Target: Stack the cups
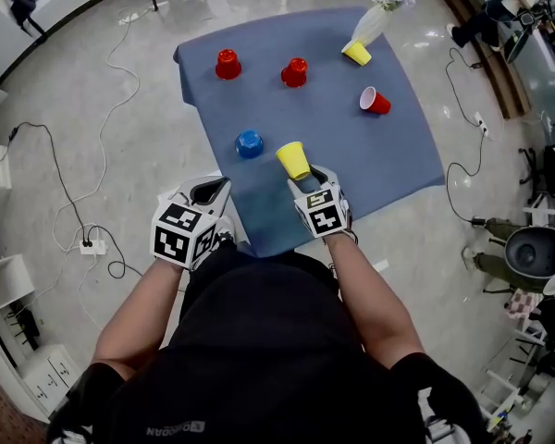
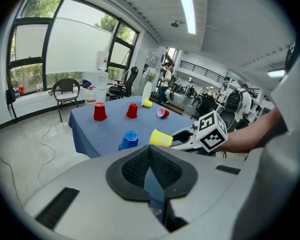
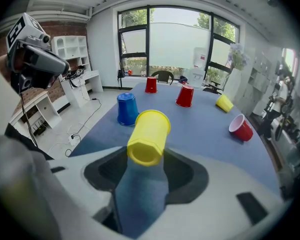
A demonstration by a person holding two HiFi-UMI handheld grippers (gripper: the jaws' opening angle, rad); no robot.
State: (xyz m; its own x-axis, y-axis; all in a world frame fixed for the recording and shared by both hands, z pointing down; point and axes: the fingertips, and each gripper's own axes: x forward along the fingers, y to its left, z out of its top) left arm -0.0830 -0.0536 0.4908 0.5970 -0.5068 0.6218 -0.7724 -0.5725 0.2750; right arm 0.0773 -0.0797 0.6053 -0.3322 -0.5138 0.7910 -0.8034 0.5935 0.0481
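A blue cloth covers the table [image 1: 388,169]. My right gripper [image 1: 307,178] [image 3: 147,159] is shut on a yellow cup [image 1: 293,160] [image 3: 149,135] [image 2: 161,138]; the cup is tilted, its mouth pointing away from me over the near part of the table. An upside-down blue cup [image 1: 249,143] [image 3: 126,109] [image 2: 129,140] stands just left of it. Two upside-down red cups [image 1: 228,64] [image 1: 294,72] stand farther back. A second yellow cup [image 1: 357,54] and a red cup [image 1: 375,101] lie on their sides at the far right. My left gripper [image 1: 210,189] [image 2: 150,156] is shut and empty at the table's near left corner.
A white vase with pale flowers [image 1: 377,15] stands at the table's far right corner beside the lying yellow cup. Cables and a power strip [image 1: 91,244] lie on the floor to the left. White shelves [image 3: 80,84] line the left wall, and chairs and gear sit to the right.
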